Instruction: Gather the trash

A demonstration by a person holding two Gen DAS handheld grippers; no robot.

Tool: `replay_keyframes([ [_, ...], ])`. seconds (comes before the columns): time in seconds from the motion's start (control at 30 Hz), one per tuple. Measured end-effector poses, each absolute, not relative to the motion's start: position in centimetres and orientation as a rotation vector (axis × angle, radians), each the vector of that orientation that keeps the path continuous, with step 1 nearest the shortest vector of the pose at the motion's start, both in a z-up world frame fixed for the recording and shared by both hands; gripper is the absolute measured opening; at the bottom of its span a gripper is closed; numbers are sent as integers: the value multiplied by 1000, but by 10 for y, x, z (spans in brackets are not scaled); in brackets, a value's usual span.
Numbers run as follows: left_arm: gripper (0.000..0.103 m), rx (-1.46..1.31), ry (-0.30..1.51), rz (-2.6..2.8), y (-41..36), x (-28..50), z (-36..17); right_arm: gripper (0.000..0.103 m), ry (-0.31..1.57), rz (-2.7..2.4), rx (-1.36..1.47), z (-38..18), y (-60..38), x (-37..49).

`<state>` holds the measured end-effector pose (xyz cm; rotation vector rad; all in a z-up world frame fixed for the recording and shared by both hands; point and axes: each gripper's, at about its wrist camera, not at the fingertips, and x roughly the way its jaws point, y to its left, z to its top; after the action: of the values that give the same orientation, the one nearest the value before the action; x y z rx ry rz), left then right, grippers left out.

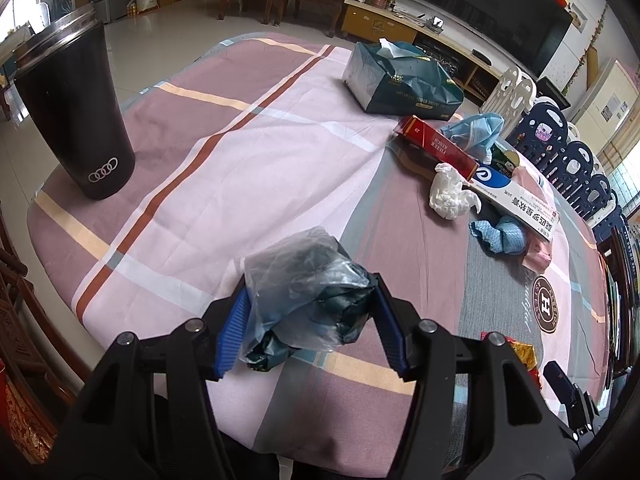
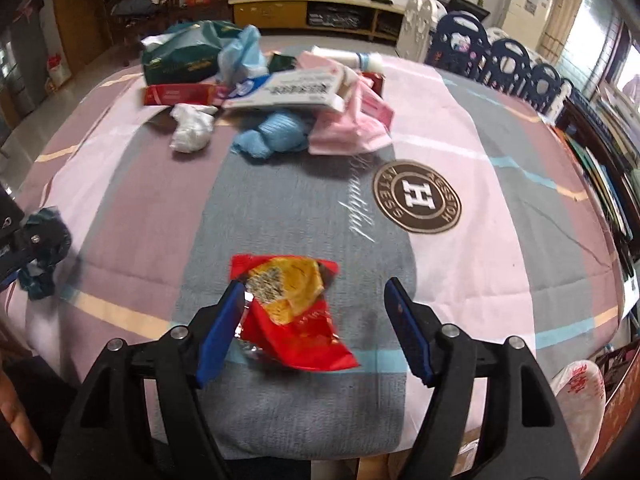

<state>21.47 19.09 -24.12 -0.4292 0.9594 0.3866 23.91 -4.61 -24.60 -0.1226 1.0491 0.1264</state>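
My left gripper is shut on a crumpled clear plastic bag with dark green wrapping inside, held just above the patchwork tablecloth. The same bundle shows at the left edge of the right wrist view. My right gripper is open, its jaws on either side of a red and yellow snack wrapper that lies flat on the cloth, nearer the left finger. More trash lies further back: a white tissue wad, a blue cloth ball, a pink packet, a red carton.
A black tumbler stands at the table's far left. A dark green tissue box sits at the back. A white and blue box and a blue face mask lie in the pile. Chairs line the right side.
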Motion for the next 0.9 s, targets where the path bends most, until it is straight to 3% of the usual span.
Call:
replay_keyframes([
  [0.23, 59, -430, 961, 385, 190, 215, -242, 73, 1121, 151, -63, -264, -51, 241],
  [0.37, 59, -431, 962, 385, 190, 214, -243, 53, 1107, 167, -69, -262, -48, 240],
  [0.53, 59, -436, 962, 384, 189, 214, -243, 39, 1093, 200, -57, -259, -46, 235],
  [0.6, 59, -441, 958, 385, 189, 213, -244, 27, 1084, 225, -31, -255, -47, 233],
  [0.9, 56, -615, 775, 343, 208, 190, -226, 26, 1027, 239, 62, -222, -62, 229],
])
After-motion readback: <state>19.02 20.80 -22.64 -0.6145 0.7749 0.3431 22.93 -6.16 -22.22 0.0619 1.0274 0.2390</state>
